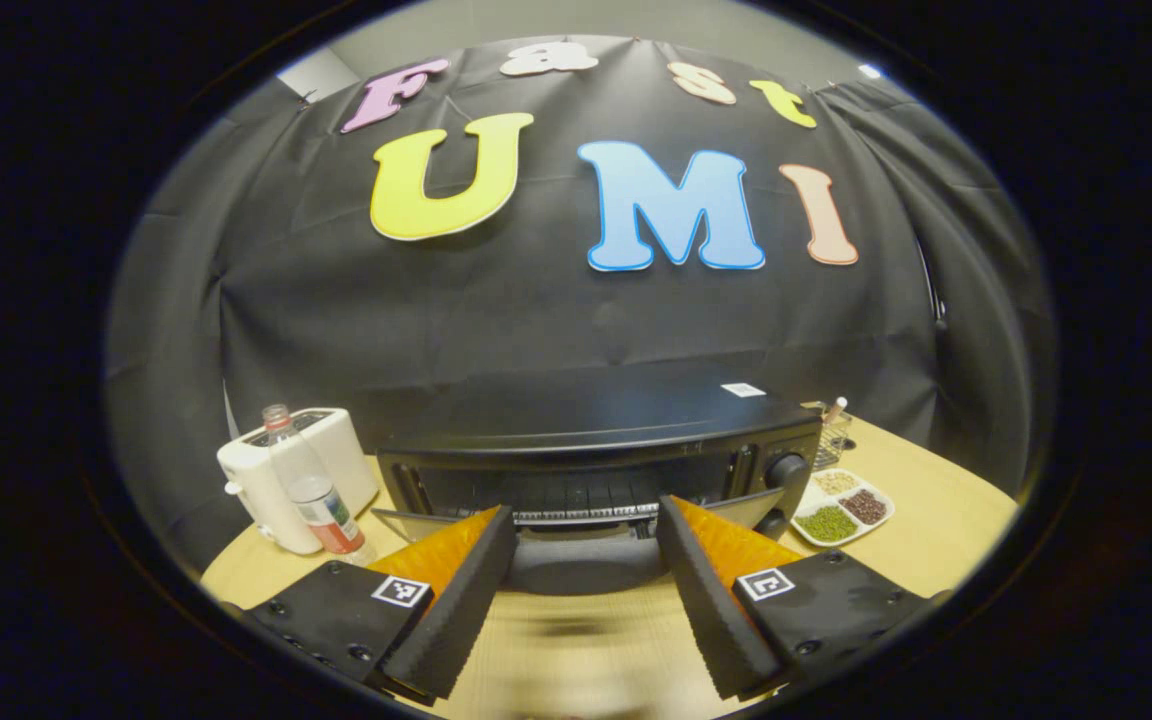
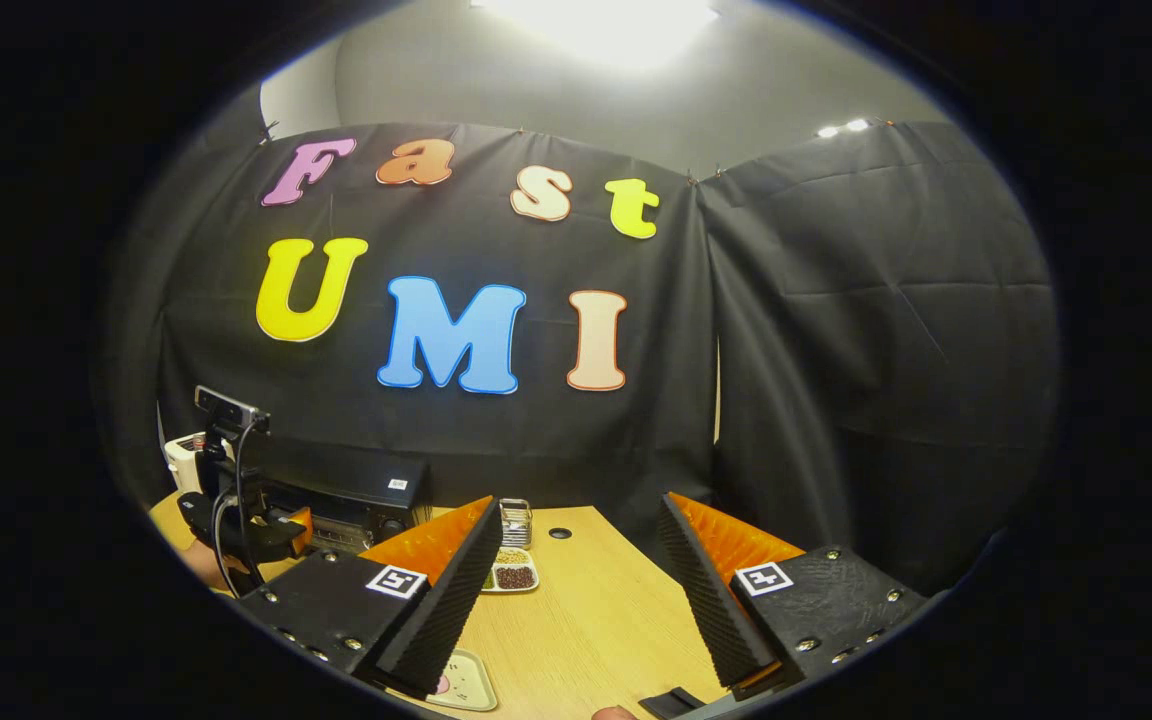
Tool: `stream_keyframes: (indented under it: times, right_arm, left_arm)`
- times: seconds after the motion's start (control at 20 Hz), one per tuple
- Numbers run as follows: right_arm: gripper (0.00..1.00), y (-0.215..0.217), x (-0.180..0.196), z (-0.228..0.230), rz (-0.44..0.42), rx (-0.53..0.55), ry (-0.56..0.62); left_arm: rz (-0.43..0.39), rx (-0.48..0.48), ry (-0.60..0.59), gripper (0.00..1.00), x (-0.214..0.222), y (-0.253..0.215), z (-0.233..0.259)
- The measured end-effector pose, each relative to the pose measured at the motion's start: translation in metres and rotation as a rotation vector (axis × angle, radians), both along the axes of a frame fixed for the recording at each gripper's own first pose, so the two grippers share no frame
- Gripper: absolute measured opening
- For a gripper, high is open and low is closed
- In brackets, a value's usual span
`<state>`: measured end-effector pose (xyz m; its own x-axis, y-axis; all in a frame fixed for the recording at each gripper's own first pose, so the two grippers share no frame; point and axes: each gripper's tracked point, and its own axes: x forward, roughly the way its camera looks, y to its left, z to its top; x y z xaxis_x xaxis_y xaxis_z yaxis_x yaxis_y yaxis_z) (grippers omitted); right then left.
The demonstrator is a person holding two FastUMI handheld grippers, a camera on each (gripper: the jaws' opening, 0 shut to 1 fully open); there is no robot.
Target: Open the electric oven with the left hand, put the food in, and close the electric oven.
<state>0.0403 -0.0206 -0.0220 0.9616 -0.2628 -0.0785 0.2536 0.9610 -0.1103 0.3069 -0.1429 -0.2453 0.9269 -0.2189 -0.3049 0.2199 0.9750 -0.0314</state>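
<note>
We see the left gripper [image 1: 584,545] with its fingers spread wide, holding nothing, just in front of the electric oven [image 1: 596,455], whose door [image 1: 576,520] hangs partly open on the bench [image 1: 936,530]. The right gripper [image 2: 581,555] is likewise wide and empty, above the bench well to the oven's right.

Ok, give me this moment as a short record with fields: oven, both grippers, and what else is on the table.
oven: black electric oven on the wooden table, door appears lowered, rack visible inside
left gripper: open, fingers spread in front of the oven opening, holding nothing
right gripper: open, over the table to the oven's right, holding nothing
left of oven: white appliance with a plastic bottle in front
right of oven: divided dish of beans
near right gripper: small tray at the table edge
</note>
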Motion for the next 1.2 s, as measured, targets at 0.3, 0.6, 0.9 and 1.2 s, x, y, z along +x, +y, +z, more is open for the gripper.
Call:
stream_keyframes:
  times: [0.3,0.6,0.9,1.2]
  right_arm:
    - [0.96,-0.005,-0.006,0.002,0.03,0.009,-0.005]
    - [0.96,-0.019,-0.014,-0.002,0.032,0.026,0.0]
    - [0.96,-0.032,-0.025,-0.008,0.026,0.048,0.013]
    - [0.96,-0.039,-0.032,-0.016,0.035,0.06,0.037]
  left_arm:
    - [0.003,0.027,0.045,1.0,-0.029,0.002,-0.018]
    - [0.002,0.062,0.108,1.0,-0.053,0.005,-0.047]
    - [0.02,0.069,0.162,0.96,-0.07,0.004,-0.071]
    - [0.027,0.085,0.201,1.0,-0.09,0.002,-0.094]
